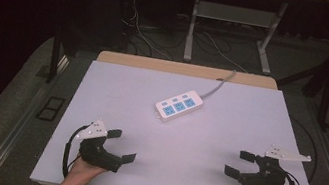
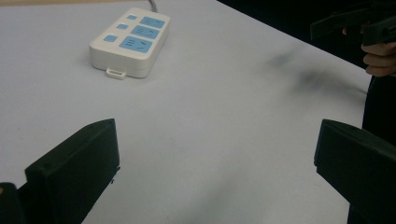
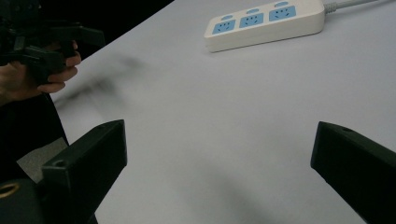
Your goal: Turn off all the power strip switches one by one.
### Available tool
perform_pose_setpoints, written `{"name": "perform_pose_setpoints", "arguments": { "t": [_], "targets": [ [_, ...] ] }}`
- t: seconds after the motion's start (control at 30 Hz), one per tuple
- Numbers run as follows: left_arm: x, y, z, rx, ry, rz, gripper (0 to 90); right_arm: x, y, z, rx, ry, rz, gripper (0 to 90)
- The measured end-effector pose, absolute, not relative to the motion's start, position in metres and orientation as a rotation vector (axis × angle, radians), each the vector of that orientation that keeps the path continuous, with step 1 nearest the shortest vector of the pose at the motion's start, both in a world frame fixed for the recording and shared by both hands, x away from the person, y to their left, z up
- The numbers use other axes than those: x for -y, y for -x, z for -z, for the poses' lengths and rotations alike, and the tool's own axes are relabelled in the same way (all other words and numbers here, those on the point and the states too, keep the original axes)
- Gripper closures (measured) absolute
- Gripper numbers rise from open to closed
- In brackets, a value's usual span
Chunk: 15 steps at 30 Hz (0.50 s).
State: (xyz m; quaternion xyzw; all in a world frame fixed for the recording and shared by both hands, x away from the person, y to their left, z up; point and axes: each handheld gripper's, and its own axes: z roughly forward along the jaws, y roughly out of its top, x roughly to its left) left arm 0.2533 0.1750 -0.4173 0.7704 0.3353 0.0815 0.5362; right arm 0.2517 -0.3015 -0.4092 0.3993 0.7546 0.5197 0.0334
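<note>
A white power strip [image 1: 178, 105] with three blue sockets lies near the middle of the white table [image 1: 179, 176], its grey cable running off the far edge. The left gripper view has the power strip [image 2: 130, 43] at upper left, and the right gripper view has the power strip [image 3: 265, 21] at the top. My left gripper [image 1: 122, 145] rests at the front left, open, nothing between its jaws. At the front right my right gripper [image 1: 239, 163] is open and empty too. Both stand well short of the strip.
Beyond the table's far edge a wooden board [image 1: 186, 69] shows, then a metal table frame [image 1: 234, 28] and loose cables [image 1: 152, 34] on the grey floor. Dark surroundings close in on both sides.
</note>
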Motion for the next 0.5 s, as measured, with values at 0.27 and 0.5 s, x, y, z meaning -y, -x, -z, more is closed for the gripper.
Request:
{"name": "perform_pose_setpoints", "arguments": {
  "t": [0.27,0.5],
  "targets": [
    [-0.1738,-0.2522,0.4171,-0.803,-1.854,-0.220,0.0,0.3017,-0.2512,0.4111,-2.336,-1.235,-1.593,3.5],
    [-0.1739,-0.2515,0.4161,-0.800,-1.844,-0.218,0.0,0.2997,-0.2512,0.4122,-2.353,-1.225,-1.584,3.5]
  ]
}}
